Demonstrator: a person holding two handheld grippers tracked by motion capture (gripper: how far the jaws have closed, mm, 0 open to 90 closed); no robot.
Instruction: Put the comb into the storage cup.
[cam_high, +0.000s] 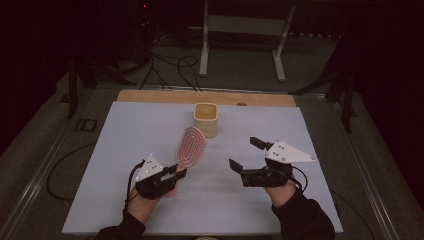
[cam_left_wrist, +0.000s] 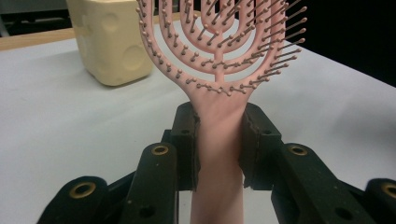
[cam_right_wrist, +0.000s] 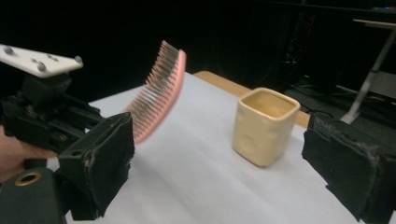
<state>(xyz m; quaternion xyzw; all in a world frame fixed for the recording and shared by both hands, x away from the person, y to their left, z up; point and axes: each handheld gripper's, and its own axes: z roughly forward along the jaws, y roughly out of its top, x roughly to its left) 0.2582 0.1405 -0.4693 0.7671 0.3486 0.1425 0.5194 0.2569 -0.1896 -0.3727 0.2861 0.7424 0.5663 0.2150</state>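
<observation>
My left gripper (cam_high: 175, 176) is shut on the handle of a pink hairbrush (cam_high: 191, 144), which rises tilted toward the far side with its bristled head up. In the left gripper view both jaws press the handle (cam_left_wrist: 218, 140) just under the vented head (cam_left_wrist: 219, 42). A cream square cup (cam_high: 205, 119) stands upright beyond the brush, apart from it. My right gripper (cam_high: 246, 154) hovers to the right of the brush, open with nothing between its jaws. The right gripper view has the brush (cam_right_wrist: 159, 98) at left, the cup (cam_right_wrist: 264, 126) at centre right and the left gripper (cam_right_wrist: 46, 107) at far left.
A white sheet (cam_high: 125, 150) covers the table, with a strip of bare wood (cam_high: 150, 96) along the far edge. Beyond the table lie cables (cam_high: 170, 70) and a white metal stand (cam_high: 240, 30) on the dark floor.
</observation>
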